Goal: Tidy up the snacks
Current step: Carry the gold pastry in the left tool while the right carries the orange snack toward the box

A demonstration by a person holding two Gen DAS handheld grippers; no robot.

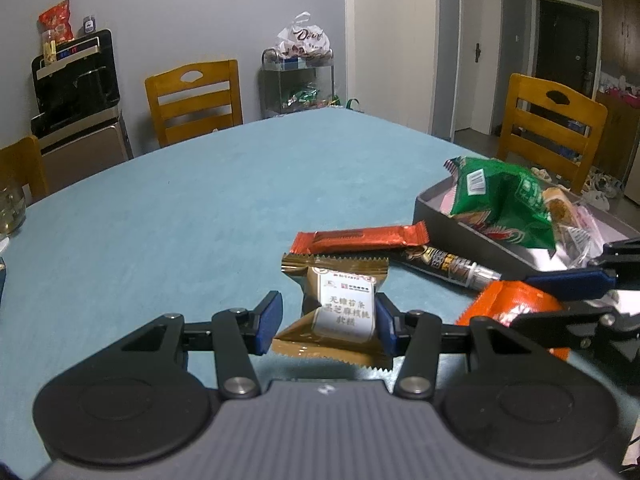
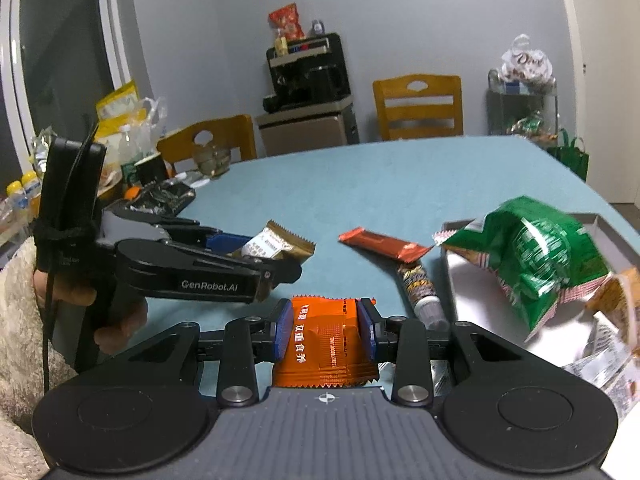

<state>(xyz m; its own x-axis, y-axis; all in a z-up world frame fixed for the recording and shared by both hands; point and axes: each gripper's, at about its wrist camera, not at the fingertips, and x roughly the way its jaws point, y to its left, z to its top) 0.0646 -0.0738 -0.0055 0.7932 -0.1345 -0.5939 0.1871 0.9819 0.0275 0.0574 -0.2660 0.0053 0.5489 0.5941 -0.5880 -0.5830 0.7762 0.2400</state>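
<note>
My left gripper [image 1: 326,322] is open around a gold-brown snack packet with a white label [image 1: 340,312] on the blue tablecloth; the right pad touches it, the left pad stands apart. My right gripper [image 2: 326,330] is shut on an orange snack packet [image 2: 324,340], also seen in the left wrist view [image 1: 508,304]. A red bar wrapper [image 1: 360,240] and a dark tube-shaped snack [image 1: 452,266] lie beyond. A grey box [image 1: 448,216] at the right holds a green bag [image 1: 504,200] and other packets.
Wooden chairs [image 1: 196,100] stand around the table [image 1: 200,208]. A glass jar [image 1: 10,208] sits at the left edge. In the right wrist view, bags and bottles [image 2: 120,132] crowd the table's far left. A coffee machine [image 2: 308,72] stands by the wall.
</note>
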